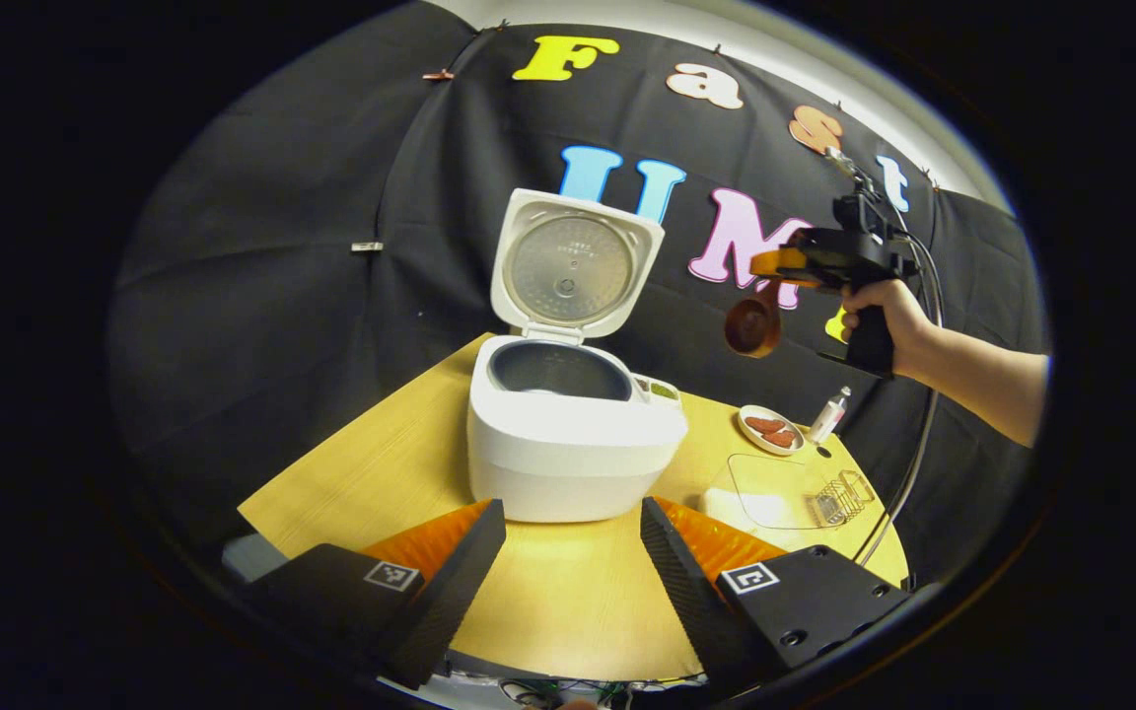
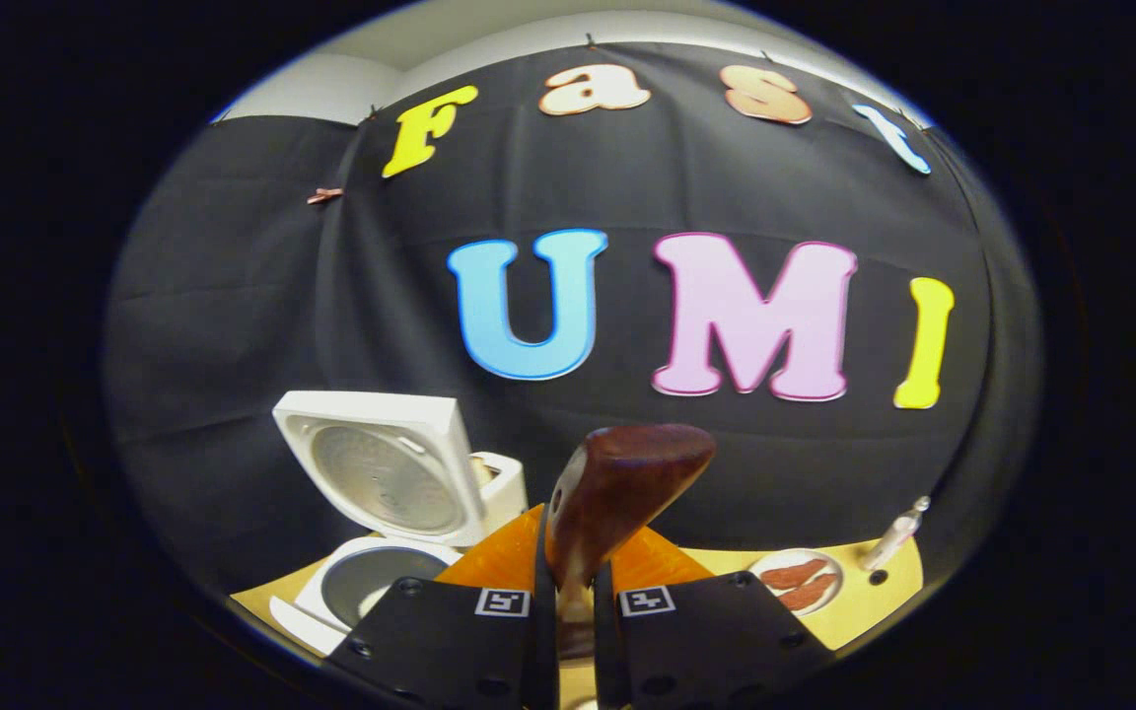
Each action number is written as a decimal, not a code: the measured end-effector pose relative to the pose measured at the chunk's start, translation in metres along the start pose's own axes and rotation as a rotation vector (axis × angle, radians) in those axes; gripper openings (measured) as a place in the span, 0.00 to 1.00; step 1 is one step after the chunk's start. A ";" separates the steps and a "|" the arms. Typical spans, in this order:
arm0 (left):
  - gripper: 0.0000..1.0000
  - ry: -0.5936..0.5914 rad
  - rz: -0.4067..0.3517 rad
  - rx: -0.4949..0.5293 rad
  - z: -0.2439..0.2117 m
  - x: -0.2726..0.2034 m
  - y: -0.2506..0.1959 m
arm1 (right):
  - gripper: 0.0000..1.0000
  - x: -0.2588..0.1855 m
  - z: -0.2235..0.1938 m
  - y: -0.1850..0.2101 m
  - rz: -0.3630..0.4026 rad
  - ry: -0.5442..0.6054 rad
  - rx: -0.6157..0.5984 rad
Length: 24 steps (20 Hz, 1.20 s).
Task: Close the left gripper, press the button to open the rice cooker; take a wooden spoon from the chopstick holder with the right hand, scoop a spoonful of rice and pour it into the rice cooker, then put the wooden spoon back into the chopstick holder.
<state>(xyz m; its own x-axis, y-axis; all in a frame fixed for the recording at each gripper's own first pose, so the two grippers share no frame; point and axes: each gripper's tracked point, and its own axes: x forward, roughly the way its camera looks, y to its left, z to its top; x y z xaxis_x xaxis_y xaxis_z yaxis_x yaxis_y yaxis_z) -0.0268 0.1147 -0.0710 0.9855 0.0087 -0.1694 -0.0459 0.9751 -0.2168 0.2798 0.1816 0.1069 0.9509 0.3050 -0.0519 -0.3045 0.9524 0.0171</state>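
While the cooker (image 1: 568, 434) sits lid-up on the table (image 1: 568, 592) | right gripper (image 2: 574, 592) pinches the spoon (image 2: 617, 483) aloft | left gripper (image 1: 568, 552) open | risk: thin handle twists, rice spills.

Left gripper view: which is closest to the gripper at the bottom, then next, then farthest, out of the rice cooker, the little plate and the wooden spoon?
1. Rice cooker, straight ahead.
2. Little plate, behind, right.
3. Wooden spoon, held high, right, farthest.
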 end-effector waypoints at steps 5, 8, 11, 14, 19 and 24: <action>0.95 -0.010 -0.018 0.032 0.008 0.010 -0.031 | 0.18 -0.048 -0.012 -0.128 -0.159 0.019 0.075; 0.95 -0.021 -0.006 0.016 0.009 0.014 -0.049 | 0.18 -0.078 -0.024 -0.195 -0.252 0.030 0.111; 0.95 -0.009 -0.006 0.020 0.001 0.016 -0.073 | 0.23 -0.105 -0.043 -0.245 -0.313 0.043 0.138; 0.95 -0.009 0.003 0.057 0.000 0.017 -0.091 | 0.18 -0.124 -0.064 -0.280 -0.351 0.065 0.159; 0.95 0.007 0.025 0.076 -0.001 0.025 -0.111 | 0.18 -0.140 -0.108 -0.315 -0.360 0.125 0.182; 0.95 0.022 0.035 0.018 0.005 0.028 -0.131 | 0.19 -0.138 -0.159 -0.326 -0.340 0.192 0.214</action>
<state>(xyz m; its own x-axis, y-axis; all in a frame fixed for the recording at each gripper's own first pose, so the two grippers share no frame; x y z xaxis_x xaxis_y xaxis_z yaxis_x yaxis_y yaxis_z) 0.0081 -0.0119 -0.0421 0.9796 0.0384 -0.1974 -0.0772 0.9782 -0.1927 0.2391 -0.1713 -0.0504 0.9616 -0.0118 -0.2742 0.0613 0.9831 0.1723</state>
